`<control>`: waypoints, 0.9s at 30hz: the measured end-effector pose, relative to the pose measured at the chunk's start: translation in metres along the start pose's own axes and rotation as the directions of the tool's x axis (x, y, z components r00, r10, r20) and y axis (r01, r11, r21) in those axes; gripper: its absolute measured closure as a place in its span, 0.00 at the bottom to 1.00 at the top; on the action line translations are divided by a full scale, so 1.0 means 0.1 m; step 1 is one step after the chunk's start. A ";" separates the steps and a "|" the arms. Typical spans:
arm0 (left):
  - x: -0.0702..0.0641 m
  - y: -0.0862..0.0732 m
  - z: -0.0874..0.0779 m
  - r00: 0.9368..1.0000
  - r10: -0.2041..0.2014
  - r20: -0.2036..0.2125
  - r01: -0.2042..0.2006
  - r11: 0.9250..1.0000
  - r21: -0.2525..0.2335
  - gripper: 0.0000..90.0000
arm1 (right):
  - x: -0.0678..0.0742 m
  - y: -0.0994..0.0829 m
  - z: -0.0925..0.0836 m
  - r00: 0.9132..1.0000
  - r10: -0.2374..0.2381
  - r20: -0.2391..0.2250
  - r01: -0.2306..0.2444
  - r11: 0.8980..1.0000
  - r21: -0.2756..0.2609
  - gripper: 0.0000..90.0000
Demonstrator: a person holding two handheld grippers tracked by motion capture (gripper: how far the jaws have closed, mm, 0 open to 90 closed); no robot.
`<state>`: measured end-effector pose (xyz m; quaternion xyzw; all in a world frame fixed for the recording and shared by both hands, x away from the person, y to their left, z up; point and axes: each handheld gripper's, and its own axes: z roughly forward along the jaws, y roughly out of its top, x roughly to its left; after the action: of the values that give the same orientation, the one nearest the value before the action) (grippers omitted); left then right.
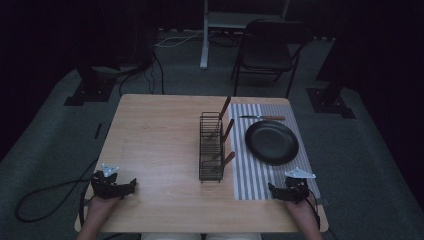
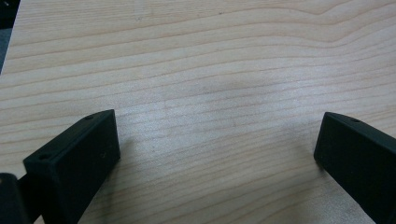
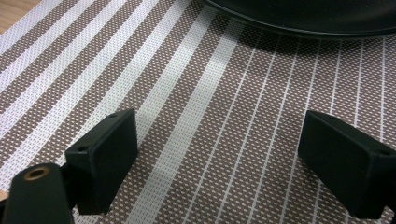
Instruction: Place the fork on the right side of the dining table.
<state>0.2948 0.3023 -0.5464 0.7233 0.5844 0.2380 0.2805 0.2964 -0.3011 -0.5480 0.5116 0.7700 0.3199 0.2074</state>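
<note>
Both claws, left (image 1: 131,184) and right (image 1: 272,190), gape empty, seemingly resting on table (image 1: 160,130).

The rack (image 1: 211,147) holds three wooden-handled utensils (image 1: 227,131); their working ends sit behind the wire, too small to tell apart. In the right gripper view the plate (image 3: 299,16) is cut off by the top edge, only its near rim in sight. The person's forearms (image 1: 95,220) run off the near edge.
</note>
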 end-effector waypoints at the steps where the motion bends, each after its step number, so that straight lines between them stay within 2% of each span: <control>1: 0.00 0.00 0.00 1.000 -0.001 0.001 0.001 1.000 0.000 0.00 | 0.00 0.00 0.00 1.000 0.000 0.000 0.000 1.000 0.002 0.13; 11: 0.00 0.00 0.00 1.000 0.001 0.007 -0.001 1.000 0.002 0.00 | 0.00 0.01 0.00 1.000 0.005 0.002 -0.005 1.000 0.008 0.13; 17: 0.00 0.00 0.00 1.000 0.002 0.007 -0.002 1.000 0.002 0.00 | 0.00 0.00 -0.03 1.000 -0.009 -0.009 0.009 1.000 0.029 0.14; 27: 0.00 0.00 0.00 1.000 0.002 0.008 -0.002 1.000 0.002 0.00 | 0.02 0.01 -0.06 1.000 -0.005 -0.004 0.006 0.999 0.049 0.14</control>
<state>0.2951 0.3027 -0.5465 0.7249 0.5830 0.2349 0.2818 0.2923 -0.3005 -0.5434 0.5138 0.7794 0.3014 0.1941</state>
